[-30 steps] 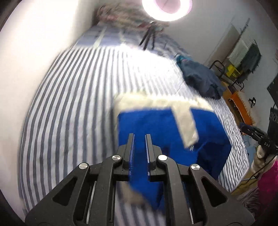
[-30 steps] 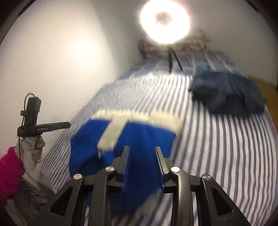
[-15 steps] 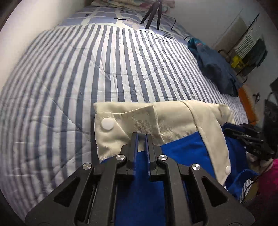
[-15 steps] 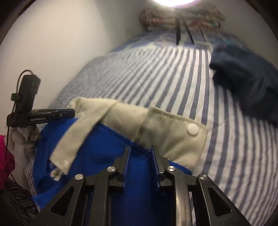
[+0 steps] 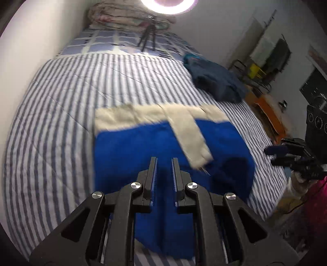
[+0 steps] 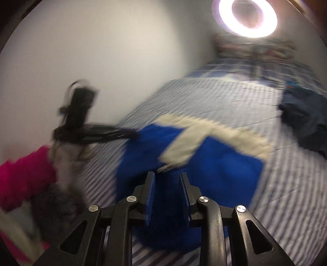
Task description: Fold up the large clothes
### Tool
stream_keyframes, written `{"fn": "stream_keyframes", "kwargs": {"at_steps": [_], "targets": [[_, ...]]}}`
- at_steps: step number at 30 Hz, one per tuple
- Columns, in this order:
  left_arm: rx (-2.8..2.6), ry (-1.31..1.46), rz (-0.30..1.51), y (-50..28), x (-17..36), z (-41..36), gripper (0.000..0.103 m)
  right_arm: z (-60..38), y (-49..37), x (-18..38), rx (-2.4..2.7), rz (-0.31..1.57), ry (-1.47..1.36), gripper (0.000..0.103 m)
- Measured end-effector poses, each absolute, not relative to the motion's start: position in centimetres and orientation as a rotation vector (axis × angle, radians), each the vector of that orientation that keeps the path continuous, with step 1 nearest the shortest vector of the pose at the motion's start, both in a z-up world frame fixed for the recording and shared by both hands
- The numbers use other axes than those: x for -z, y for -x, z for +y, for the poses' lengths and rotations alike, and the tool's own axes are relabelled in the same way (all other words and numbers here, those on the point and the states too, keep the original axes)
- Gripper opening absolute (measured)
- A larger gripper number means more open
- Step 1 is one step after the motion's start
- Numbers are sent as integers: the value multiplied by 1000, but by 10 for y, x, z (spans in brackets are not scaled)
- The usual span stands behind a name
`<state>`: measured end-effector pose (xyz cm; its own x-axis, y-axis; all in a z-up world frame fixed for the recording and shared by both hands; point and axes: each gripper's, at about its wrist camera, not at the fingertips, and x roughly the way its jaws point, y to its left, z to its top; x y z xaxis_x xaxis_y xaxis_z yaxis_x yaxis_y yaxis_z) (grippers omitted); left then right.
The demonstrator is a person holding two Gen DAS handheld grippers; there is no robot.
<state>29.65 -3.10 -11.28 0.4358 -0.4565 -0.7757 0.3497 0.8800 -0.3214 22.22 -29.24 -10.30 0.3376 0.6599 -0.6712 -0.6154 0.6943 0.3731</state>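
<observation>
The blue garment (image 5: pixel 143 155) lay on the striped bed cover (image 5: pixel 61 114), near its foot, a bright blue body with a cream band across its far edge and a cream strip (image 5: pixel 190 139) running down from that band toward the grippers. Its near edge was lifted, a fold of blue cloth rising between the fingers of each gripper. The left gripper (image 5: pixel 163 161) had its jaws drawn close on that cloth, clamped upon it. The right gripper (image 6: pixel 167 177) had cloth between its jaws too, and they were opening; whether the pads pressed it was hard to tell. The right wrist view was badly smeared, so the stripes and the garment's edges ran together. A pink sleeve (image 6: pixel 22 176) showed at its left, blurred. A dark blue heap of clothing (image 5: pixel 216 81) lay well apart toward the far right of the bed. A ring light (image 6: pixel 247 16) glared above folded bedding (image 5: pixel 126 16) at the head, beside a pale wall (image 6: pixel 102 51).
</observation>
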Motion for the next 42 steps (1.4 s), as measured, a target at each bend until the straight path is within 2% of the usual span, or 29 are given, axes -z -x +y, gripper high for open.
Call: {"fn": "stream_keyframes", "kwargs": {"at_steps": [3, 9, 11, 13, 15, 19, 21, 23, 26, 31, 37, 39, 40, 42], "targets": [[521, 104, 1012, -284, 116, -40, 10, -268, -211, 118, -831, 929, 59, 24], [493, 50, 1022, -288, 139, -50, 10, -276, -254, 160, -663, 999, 22, 24], [467, -15, 1029, -289, 153, -50, 10, -288, -272, 185, -597, 1068, -53, 20], [469, 20, 1069, -292, 172, -42, 12, -302, -279, 205, -600, 1115, -192, 20], [474, 88, 1076, -293, 180, -33, 12, -298, -276, 202, -589, 1108, -162, 22], [459, 121, 1045, -288, 157, -24, 14, -302, -258, 172, -580, 1032, -111, 27], [457, 167, 1021, -285, 145, -10, 18, -320, -248, 157, -538, 986, -141, 32], [436, 205, 994, -284, 138, 4, 27, -333, -239, 150, -524, 960, -154, 33], [406, 279, 1012, -287, 145, 23, 27, -337, -236, 158, -503, 988, -138, 33], [399, 324, 1129, -287, 185, 30, 27, -333, -239, 195, -467, 1107, -82, 33], [394, 364, 1172, -277, 193, 46, 36, -353, -227, 195, -484, 1132, -142, 33], [404, 426, 1148, -276, 183, 60, 36, -365, -223, 181, -483, 1080, -180, 37], [407, 455, 1131, -276, 178, 67, 40, -371, -222, 175, -483, 1048, -200, 42], [404, 535, 1089, -281, 169, 82, 55, -385, -218, 162, -449, 956, -240, 66]]}}
